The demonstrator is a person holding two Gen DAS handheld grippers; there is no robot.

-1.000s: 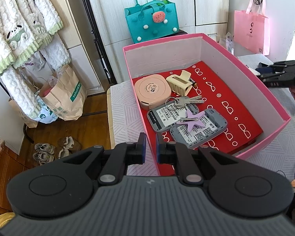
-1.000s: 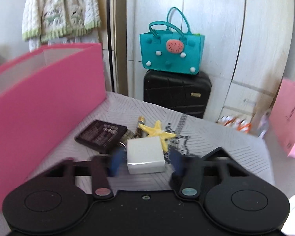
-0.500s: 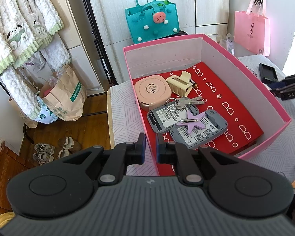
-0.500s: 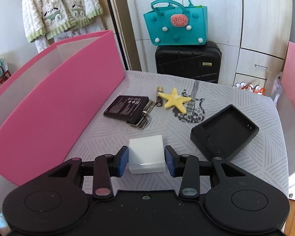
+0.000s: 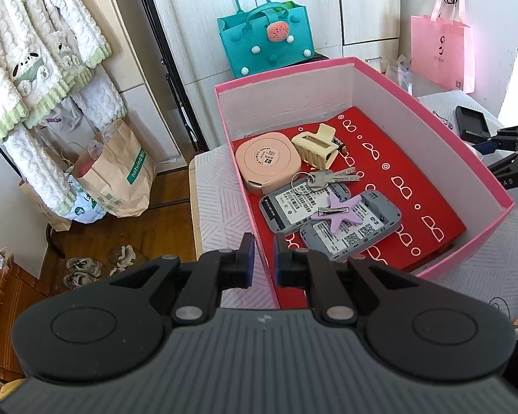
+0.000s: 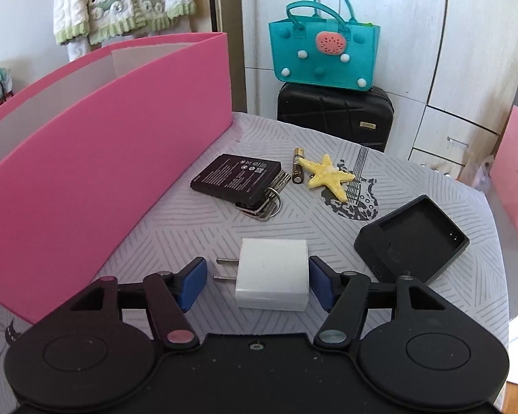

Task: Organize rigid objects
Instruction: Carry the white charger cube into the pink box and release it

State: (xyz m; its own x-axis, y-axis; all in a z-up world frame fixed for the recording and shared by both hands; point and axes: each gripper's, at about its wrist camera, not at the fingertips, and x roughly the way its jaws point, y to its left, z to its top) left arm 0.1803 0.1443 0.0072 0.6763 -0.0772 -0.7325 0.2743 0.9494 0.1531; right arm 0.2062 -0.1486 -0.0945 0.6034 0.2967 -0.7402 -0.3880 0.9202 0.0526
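Right wrist view: grey-patterned table (image 6: 197,227) beside white cupboards (image 6: 431,51); right tool (image 6: 257,283) opening around white charger (image 6: 272,279). Left tool (image 5: 261,262) closed, empty, over pink box (image 5: 459,158).

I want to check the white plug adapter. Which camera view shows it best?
The right wrist view. There the white plug adapter lies on the cloth, close and whole, prongs to the left, between the opening right tongs. The left wrist view does not show the adapter; only those tongs show at its right edge.
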